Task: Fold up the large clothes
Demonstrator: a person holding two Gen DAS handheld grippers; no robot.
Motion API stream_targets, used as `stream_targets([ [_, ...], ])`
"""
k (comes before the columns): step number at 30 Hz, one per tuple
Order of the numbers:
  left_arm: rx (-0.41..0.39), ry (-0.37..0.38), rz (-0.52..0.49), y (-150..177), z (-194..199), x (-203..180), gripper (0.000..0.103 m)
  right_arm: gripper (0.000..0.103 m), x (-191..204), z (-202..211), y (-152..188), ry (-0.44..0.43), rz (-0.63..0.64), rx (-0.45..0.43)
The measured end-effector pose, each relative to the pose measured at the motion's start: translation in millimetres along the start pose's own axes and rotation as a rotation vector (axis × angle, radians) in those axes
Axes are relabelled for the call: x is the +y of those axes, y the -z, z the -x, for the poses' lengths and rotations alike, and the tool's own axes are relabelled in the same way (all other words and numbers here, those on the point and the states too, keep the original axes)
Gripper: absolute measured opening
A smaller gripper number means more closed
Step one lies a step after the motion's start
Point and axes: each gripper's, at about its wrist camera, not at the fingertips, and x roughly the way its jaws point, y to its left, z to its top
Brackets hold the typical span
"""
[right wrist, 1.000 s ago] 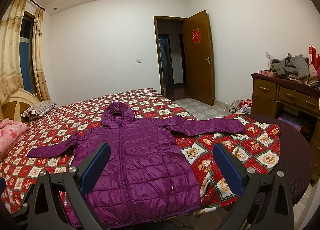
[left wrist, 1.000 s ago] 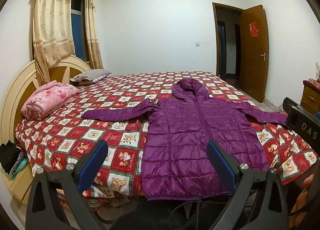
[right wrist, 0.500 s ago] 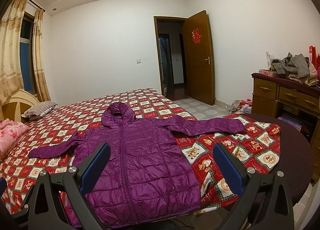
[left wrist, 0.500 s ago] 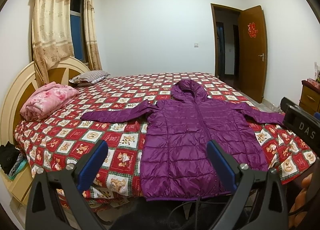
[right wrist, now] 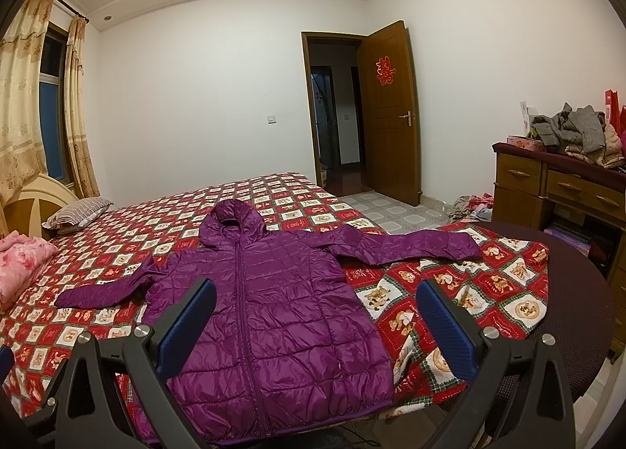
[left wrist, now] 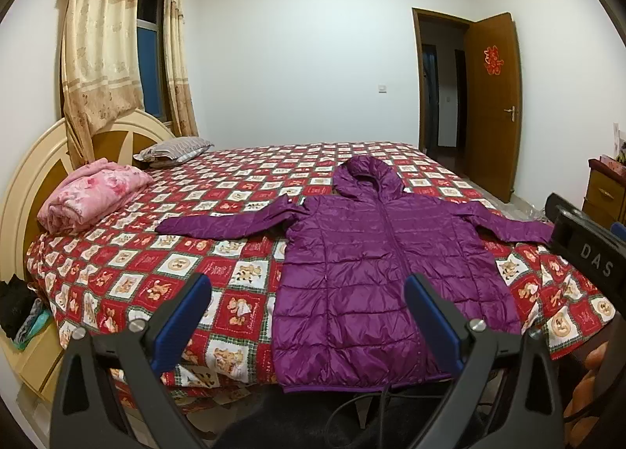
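Note:
A purple hooded puffer jacket (left wrist: 375, 273) lies flat and zipped on the bed, sleeves spread to both sides, hem at the near edge. It also shows in the right wrist view (right wrist: 270, 312). My left gripper (left wrist: 309, 296) is open and empty, held above the near bed edge in front of the jacket's hem. My right gripper (right wrist: 317, 304) is open and empty, also short of the hem, over the jacket's lower right part. Part of the right gripper's body shows at the right edge of the left wrist view.
The bed (left wrist: 176, 265) has a red checked cover. A folded pink blanket (left wrist: 90, 194) and a striped pillow (left wrist: 176, 149) lie near the headboard. A wooden dresser (right wrist: 559, 191) with piled clothes stands right. A dark round seat (right wrist: 579, 292) is under the cover's corner. The door (right wrist: 387, 112) is open.
Both grippers stay open. The left wrist view has shifted slightly, so the jacket sits a little further left and higher in it. The right view is almost unchanged.

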Motion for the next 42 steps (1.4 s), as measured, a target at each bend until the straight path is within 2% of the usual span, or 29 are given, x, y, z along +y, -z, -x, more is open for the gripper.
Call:
stream_targets([
  [9,-0.001,0.003,-0.003,-1,0,1,0.101,0.102,1,1,0,0.001,0.004,0.000],
  [12,0.015,0.026,0.002,-3,-5,1,0.101,0.102,3,-2,2,-0.003,0.005,0.013],
  [17,0.087,0.032,0.008,-7,-40,-3,0.101,0.102,2,-24,7,0.008,0.014,0.070],
  [24,0.197,0.053,-0.030,-9,-99,-18,0.101,0.102,-31,-71,8,0.053,-0.043,0.126],
  [26,0.213,0.062,-0.059,-12,-117,-22,0.101,0.102,-48,-85,5,0.074,-0.059,0.128],
  [30,0.244,0.081,-0.052,-19,-149,-19,0.101,0.102,-96,-119,-4,0.182,-0.093,0.172],
  [33,0.268,0.101,-0.011,-26,-177,-13,0.101,0.102,-148,-146,-9,0.251,-0.159,0.218],
  [36,0.289,0.114,0.017,-31,-205,-10,0.102,0.102,-212,-178,-11,0.306,-0.277,0.259],
  [38,0.300,0.103,0.026,-35,-221,-11,0.102,0.102,-248,-196,-11,0.344,-0.349,0.278],
  [42,0.309,0.055,0.001,-40,-246,-23,0.101,0.102,-299,-236,-12,0.417,-0.413,0.313],
])
